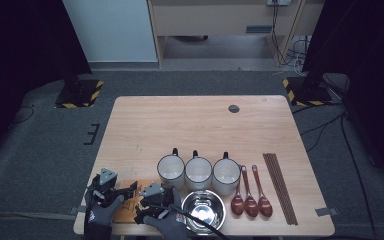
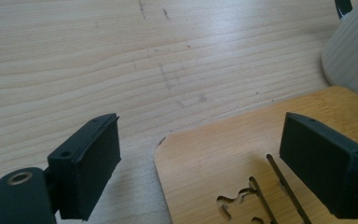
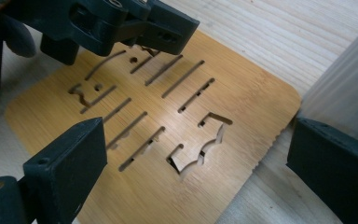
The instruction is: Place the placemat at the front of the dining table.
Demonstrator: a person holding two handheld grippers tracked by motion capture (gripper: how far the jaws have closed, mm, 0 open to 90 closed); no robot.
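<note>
The bamboo mat [image 1: 128,201] lies flat at the table's [image 1: 200,125] seven o'clock corner, just beside the leftmost mug [image 1: 171,170]. Both the left gripper [image 1: 125,190] and the right gripper [image 1: 142,210] hover over it, jaws wide, holding nothing.

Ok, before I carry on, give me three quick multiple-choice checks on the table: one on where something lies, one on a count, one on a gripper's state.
1. Where does the bamboo board lie?
A. near left corner of the table
B. far right corner
C. inside the steel bowl

2. How many white mugs stand in the row?
A. two
B. three
C. five

3. How do the left gripper's jaws stand?
A. clamped on a spoon
B. shut on nothing
C. open above the board's corner

Answers: 1 A, the high view shows it under both grippers there; 2 B, three side by side; 3 C, the left gripper view shows a wide gap.
</note>
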